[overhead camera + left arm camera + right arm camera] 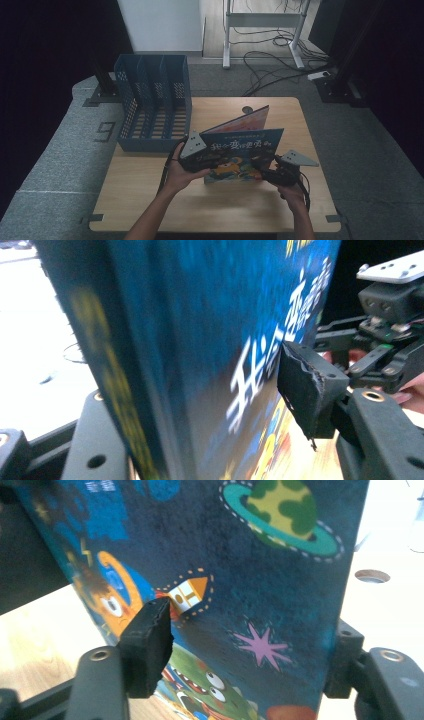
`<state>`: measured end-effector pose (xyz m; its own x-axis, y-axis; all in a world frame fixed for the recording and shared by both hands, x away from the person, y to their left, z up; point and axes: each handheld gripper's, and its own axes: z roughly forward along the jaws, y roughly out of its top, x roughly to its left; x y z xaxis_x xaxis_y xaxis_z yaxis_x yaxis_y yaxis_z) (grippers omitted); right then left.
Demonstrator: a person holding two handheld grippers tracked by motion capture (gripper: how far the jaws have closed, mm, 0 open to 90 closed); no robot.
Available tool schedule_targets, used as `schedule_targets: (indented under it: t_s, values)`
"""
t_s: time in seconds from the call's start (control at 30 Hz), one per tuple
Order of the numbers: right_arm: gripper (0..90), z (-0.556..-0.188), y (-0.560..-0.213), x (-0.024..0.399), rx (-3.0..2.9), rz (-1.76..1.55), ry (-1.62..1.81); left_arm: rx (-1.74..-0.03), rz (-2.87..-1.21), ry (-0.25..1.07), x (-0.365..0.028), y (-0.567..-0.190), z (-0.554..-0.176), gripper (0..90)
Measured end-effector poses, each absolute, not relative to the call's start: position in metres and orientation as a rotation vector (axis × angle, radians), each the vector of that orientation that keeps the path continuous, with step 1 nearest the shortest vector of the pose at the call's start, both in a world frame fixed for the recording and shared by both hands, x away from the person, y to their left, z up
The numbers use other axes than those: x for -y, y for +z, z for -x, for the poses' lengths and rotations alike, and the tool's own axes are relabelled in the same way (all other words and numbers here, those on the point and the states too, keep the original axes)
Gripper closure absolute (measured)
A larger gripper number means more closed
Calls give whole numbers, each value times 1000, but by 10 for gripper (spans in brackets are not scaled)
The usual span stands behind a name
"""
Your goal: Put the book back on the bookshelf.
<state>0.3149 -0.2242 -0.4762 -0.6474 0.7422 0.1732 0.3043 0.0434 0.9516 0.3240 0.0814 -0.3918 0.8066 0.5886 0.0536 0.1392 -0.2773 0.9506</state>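
A blue picture book (245, 150) with cartoon monsters on its cover stands on edge on the wooden table (210, 210). An orange-pink book (245, 121) leans behind it. My left gripper (212, 161) holds the blue book's left end. In the left gripper view the book (190, 340) sits between the jaws of the left gripper (200, 405), with one pad (310, 390) against the cover and the other jaw hidden behind the spine. My right gripper (262, 167) is at the book's right end. In the right gripper view the right gripper (245, 640) straddles the cover (240, 570) loosely, jaws apart.
A blue perforated file organiser (152, 100) with several slots stands at the table's back left. A round hole (247, 109) is in the tabletop behind the books. Cables and a desk frame lie on the floor beyond. The right gripper (385, 335) shows past the book in the left gripper view.
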Motion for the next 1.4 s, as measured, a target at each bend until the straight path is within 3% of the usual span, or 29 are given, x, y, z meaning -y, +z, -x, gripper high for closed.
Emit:
schedule_targets:
  t_s: [0.23,0.5,0.83,0.87,0.9,0.97,1.17,1.4]
  values:
    - [275,-315,-476,227,-1905,-1124,1613,-536,-1806,489,-73,-387,-319,449]
    - [248,-316,-476,233,-1839,-1216,1592,-481,-1811,562,-62,-385,-309,574]
    - [196,-315,-476,218,-1803,-1243,1514,-521,-1777,557,-55,-382,-307,612]
    - [208,-316,-477,218,-1811,-1248,1518,-522,-1775,563,-54,-382,-307,622]
    - [289,-316,-478,217,-1840,-1239,1556,-521,-1774,565,-54,-382,-307,636]
    - [276,-317,-481,210,-1915,-1180,1653,-520,-1773,561,-52,-382,-307,667]
    - [248,-318,-488,185,-1988,-1129,1480,-517,-1774,566,-46,-381,-301,785]
    - [243,-322,-491,194,-1982,-1202,1502,-544,-1758,526,-43,-382,-302,798]
